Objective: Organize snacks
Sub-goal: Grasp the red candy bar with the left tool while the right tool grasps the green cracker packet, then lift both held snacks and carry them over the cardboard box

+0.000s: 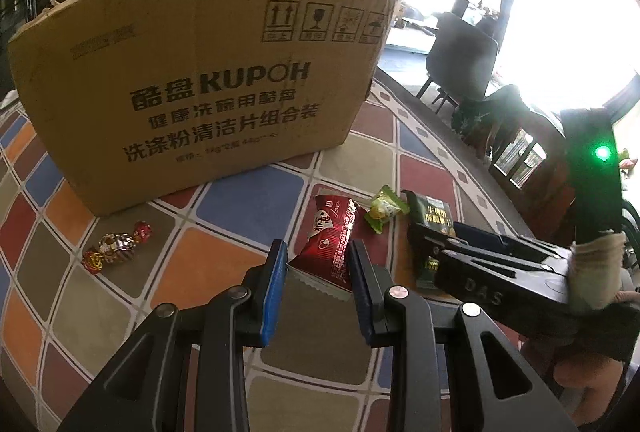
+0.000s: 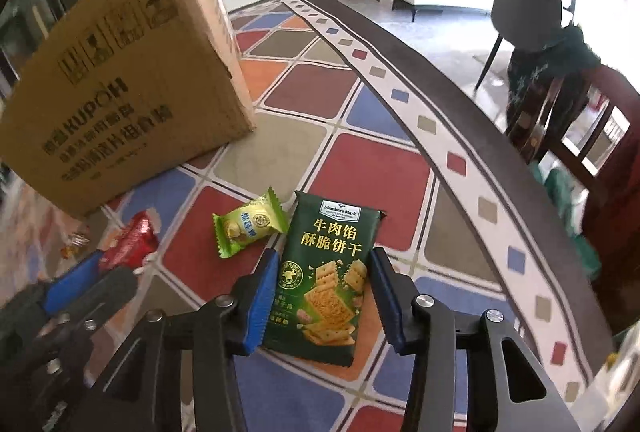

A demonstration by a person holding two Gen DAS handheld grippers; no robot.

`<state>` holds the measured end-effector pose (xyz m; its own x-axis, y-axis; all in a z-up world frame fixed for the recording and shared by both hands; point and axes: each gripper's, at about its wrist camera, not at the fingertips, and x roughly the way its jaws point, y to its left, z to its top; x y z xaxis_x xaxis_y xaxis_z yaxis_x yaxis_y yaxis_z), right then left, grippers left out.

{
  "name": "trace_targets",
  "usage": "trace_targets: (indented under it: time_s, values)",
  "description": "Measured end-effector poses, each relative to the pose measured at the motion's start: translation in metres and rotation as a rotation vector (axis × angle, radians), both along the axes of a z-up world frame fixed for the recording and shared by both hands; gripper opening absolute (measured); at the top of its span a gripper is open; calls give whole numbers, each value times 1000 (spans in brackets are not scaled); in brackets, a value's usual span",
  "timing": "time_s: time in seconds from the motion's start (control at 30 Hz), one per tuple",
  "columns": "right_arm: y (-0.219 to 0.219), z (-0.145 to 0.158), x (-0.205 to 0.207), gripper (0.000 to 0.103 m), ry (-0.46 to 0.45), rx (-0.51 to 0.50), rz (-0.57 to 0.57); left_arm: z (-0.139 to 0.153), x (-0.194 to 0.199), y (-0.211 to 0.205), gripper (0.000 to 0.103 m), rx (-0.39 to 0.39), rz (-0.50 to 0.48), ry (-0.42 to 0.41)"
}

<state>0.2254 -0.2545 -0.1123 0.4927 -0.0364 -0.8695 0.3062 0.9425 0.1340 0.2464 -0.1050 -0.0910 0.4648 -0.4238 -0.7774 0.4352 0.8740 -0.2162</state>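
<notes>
Red snack packet (image 1: 330, 244) clamped between left jaws

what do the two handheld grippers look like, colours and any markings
Both are black, angular linkage frames with silver rivets and blue ribbed pads on the jaws. The left gripper and right gripper match. In the left wrist view, the right one bears "DAS" lettering, a green light, and a pale wrapping.

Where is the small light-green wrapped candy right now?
The small light-green wrapped candy lies on the checked tablecloth between the red snack packet and the dark-green biscuit packet, in front of the cardboard box.
</notes>
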Motion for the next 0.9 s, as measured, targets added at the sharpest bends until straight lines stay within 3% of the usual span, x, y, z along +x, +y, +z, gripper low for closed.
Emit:
trace_targets:
  time_s: [0.33, 0.9]
  values:
    - [4, 27, -19, 47, -78, 3, 54, 15, -6, 1, 32, -6, 17, -26]
    - [27, 102, -19, 47, -258, 44, 182, 100, -15, 37, 32, -46, 116, -203]
